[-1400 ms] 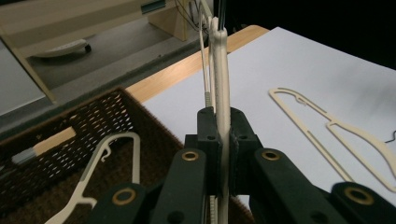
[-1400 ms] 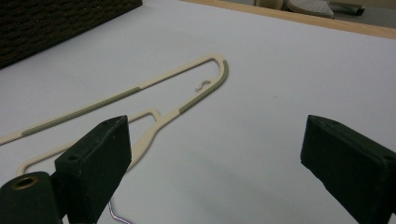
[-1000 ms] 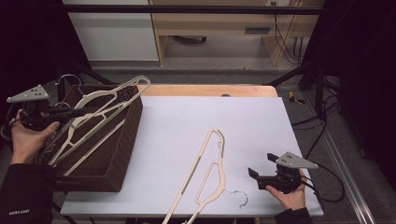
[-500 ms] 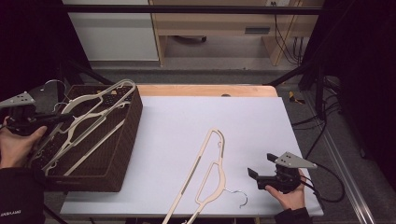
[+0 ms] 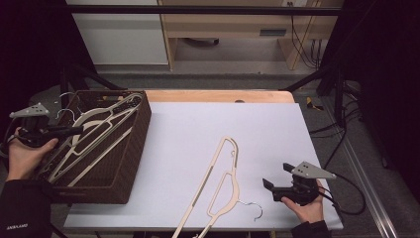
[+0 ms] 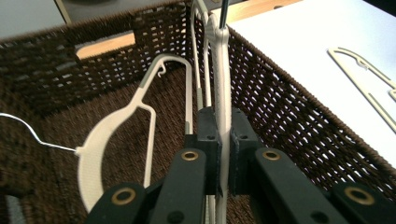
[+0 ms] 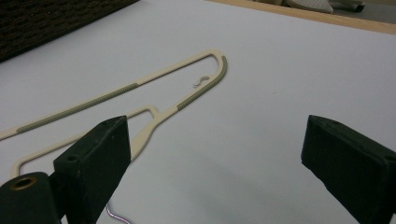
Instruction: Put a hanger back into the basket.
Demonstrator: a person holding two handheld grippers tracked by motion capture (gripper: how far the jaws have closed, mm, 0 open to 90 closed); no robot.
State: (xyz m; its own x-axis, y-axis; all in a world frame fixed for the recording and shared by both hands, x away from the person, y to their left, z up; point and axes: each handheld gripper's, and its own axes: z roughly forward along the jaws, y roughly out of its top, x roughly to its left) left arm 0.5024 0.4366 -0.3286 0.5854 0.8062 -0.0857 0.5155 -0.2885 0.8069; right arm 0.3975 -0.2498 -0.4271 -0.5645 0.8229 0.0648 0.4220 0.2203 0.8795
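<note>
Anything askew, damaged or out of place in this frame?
Nothing damaged or spilled. One hanger lies loose on the table, its lower end past the near edge. The left hand-held gripper is shut on another hanger, held on edge in the wicker basket. The right hand-held gripper is open.

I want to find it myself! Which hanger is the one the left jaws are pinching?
Look in the brown wicker basket at the table's left edge. Cream hangers lie in it; the pinched hanger stands on edge between the left gripper's jaws, while its neighbour lies flat beside it.
</note>
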